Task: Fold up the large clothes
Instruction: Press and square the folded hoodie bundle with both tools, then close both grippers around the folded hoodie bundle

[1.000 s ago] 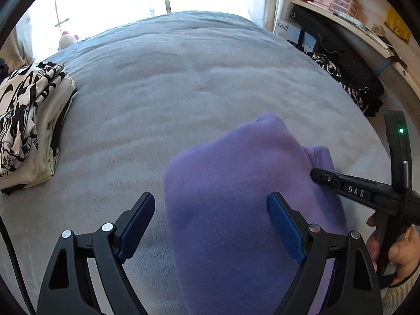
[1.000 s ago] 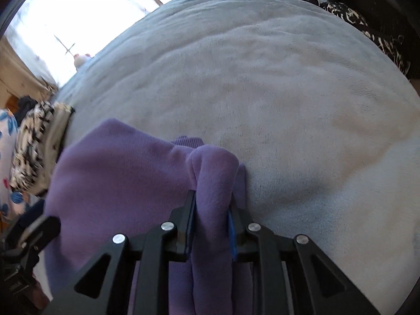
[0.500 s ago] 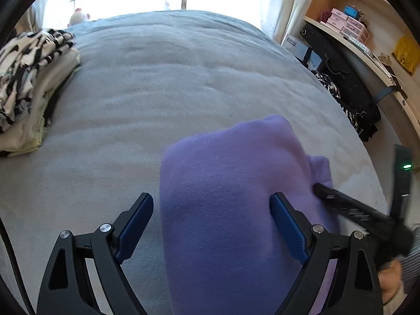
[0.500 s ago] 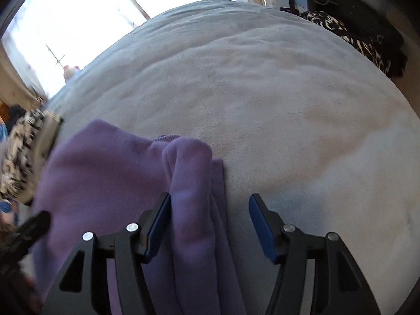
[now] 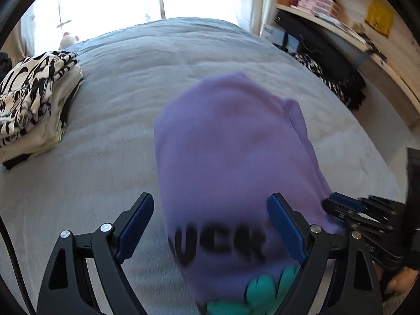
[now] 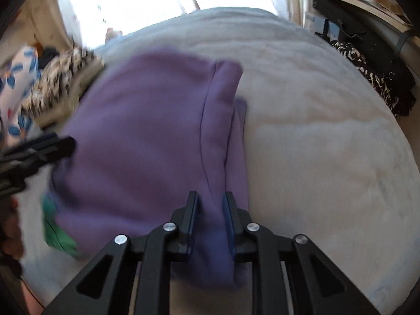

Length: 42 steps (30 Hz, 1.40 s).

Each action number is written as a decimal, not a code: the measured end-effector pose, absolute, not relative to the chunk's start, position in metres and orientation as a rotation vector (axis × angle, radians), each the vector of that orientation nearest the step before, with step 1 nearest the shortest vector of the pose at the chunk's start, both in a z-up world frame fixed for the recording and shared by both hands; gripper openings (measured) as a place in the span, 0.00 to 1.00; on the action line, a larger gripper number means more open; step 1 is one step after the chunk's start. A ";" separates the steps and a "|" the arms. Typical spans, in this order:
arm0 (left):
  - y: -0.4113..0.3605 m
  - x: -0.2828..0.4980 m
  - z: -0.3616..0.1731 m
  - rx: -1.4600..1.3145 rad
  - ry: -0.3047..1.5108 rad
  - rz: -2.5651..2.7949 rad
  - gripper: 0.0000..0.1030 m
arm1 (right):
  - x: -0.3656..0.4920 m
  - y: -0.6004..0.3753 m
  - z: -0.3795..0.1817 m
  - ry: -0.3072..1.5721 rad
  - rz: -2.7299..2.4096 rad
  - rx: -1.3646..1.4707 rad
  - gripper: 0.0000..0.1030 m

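Grey bedspread [image 5: 147, 99] fills most of both views, window light behind it. Wooden shelf [image 5: 338, 26] runs along the right side, pink boxes [image 5: 316, 0] on it, dark bags below.

Purple sweatshirt [image 5: 225, 141], folded into a thick bundle, sits near the middle of the bed and toward its near edge. Blurred black lettering and a teal-green print [image 5: 262, 288] show on its near end (motion blur, letters not readable). In the right wrist view a seam runs down its right side, with a narrower folded layer just beside that.

Stack of folded clothes [image 5: 34, 97] lies on the bed's left side, well apart from the sweatshirt; black-and-white patterned piece on top, pale ones beneath. Small plush toy [image 5: 68, 39] at the far edge by the window.

Right gripper [image 6: 210, 221]: low, pointing forward over the bed, fingers drawn close together and pinching the sweatshirt's right-hand folded edge between the pads.

Left gripper [image 5: 210, 228]: held level above the sweatshirt's near end, jaws spread wide, one finger on either side of the bundle; contact with the cloth cannot be told.
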<state>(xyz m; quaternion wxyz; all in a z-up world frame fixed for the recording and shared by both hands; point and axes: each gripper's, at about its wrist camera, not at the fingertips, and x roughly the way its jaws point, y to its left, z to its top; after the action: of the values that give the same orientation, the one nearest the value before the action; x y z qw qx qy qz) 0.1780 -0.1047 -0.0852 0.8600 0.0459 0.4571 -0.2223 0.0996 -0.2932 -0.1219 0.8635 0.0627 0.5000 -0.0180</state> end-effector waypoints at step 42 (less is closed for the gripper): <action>-0.028 0.131 -0.055 -0.241 1.207 -0.490 0.90 | 0.070 -0.303 -0.049 1.073 0.061 0.348 0.78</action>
<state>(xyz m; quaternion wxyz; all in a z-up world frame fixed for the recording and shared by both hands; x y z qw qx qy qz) 0.1308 -0.0279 -0.0554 0.7886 -0.1120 0.5602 -0.2276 0.0701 -0.3030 -0.0493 0.8448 0.1648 0.5082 0.0289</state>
